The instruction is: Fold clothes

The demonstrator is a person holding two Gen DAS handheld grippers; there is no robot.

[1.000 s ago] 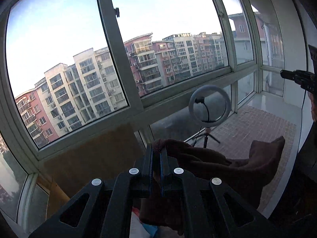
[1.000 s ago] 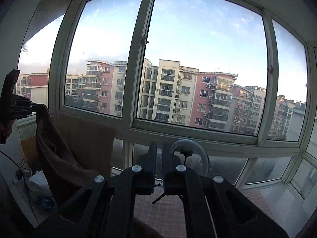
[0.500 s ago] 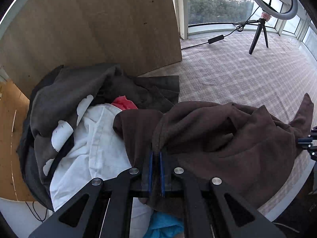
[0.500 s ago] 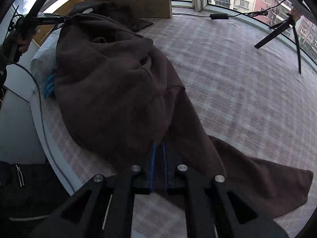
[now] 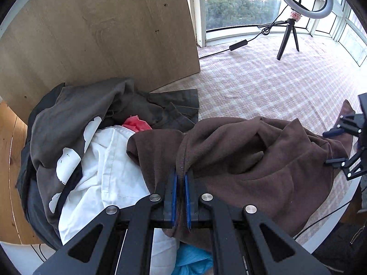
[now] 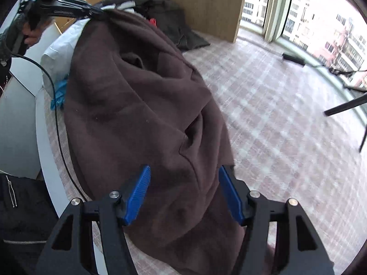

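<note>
A brown fleece garment [image 5: 247,158] lies bunched on the checked tablecloth [image 5: 263,84], stretched between the two grippers. My left gripper [image 5: 180,178] is shut on an edge fold of it, the blue pads pinching the cloth. In the right wrist view the garment [image 6: 142,105] runs from the left gripper [image 6: 91,15] at top left down to my right gripper [image 6: 183,174]. The right gripper is open, its blue pads either side of the cloth and apart from it. It also shows at the right edge of the left wrist view [image 5: 332,146], jaws spread.
A pile of clothes sits at the table's left: a dark grey garment [image 5: 75,114], a white one [image 5: 110,171], a red scrap [image 5: 136,123], something blue [image 5: 190,259]. A wooden board [image 5: 103,34] stands behind. A ring light on a tripod [image 5: 296,11] and its cable stand at the back.
Both grippers swung down from window height to the table with the brown garment. The right gripper, shut on the cloth half a second ago, has opened and let go.
</note>
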